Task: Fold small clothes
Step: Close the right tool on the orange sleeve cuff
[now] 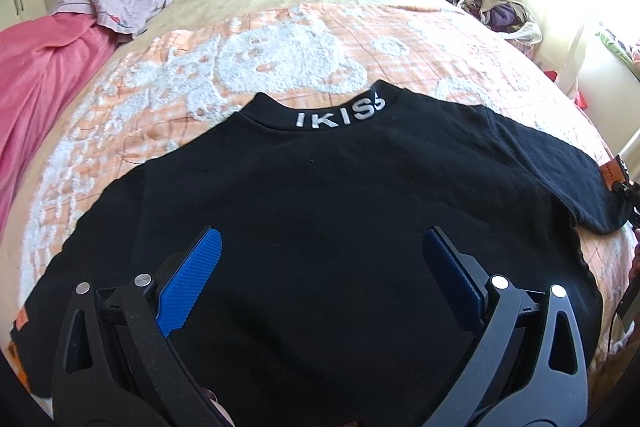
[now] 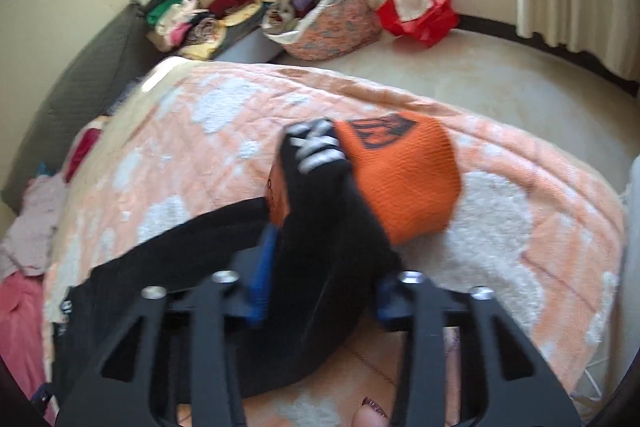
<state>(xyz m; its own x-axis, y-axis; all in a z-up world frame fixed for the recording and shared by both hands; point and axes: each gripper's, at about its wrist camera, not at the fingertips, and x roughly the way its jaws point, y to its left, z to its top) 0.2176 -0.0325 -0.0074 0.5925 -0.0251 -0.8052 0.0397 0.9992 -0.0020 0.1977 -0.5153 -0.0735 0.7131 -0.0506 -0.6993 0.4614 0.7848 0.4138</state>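
Now a black top (image 1: 340, 211) lies flat on the bed (image 1: 280, 39), near the bed's front edge, with its neck pointing toward the far edge where the pillows are. White letters sit on the neck band (image 1: 340, 115). One sleeve reaches toward the bed's right edge and the other toward the left edge.

My guess is that the step in hand is folding the right sleeve in over the middle. To do it well, the sleeve should be lifted only a little and carried straight across, so the body of the top stays smooth. The other hand can press the middle down so nothing slides. The fold line should run straight from shoulder to hem.

The right gripper (image 2: 316, 279) has its blue fingers (image 2: 262, 279) squeezed on the black sleeve (image 2: 320, 227) near its end. An orange patch (image 2: 404, 179) and white stripes show just past the fingers. The sleeve end looks lifted off the bedspread, but the picture is blurry.

The left gripper (image 1: 320, 275) hangs over the middle of the top. Its blue fingers (image 1: 192, 279) stand wide apart. They hold nothing. I cannot tell if they touch the cloth.
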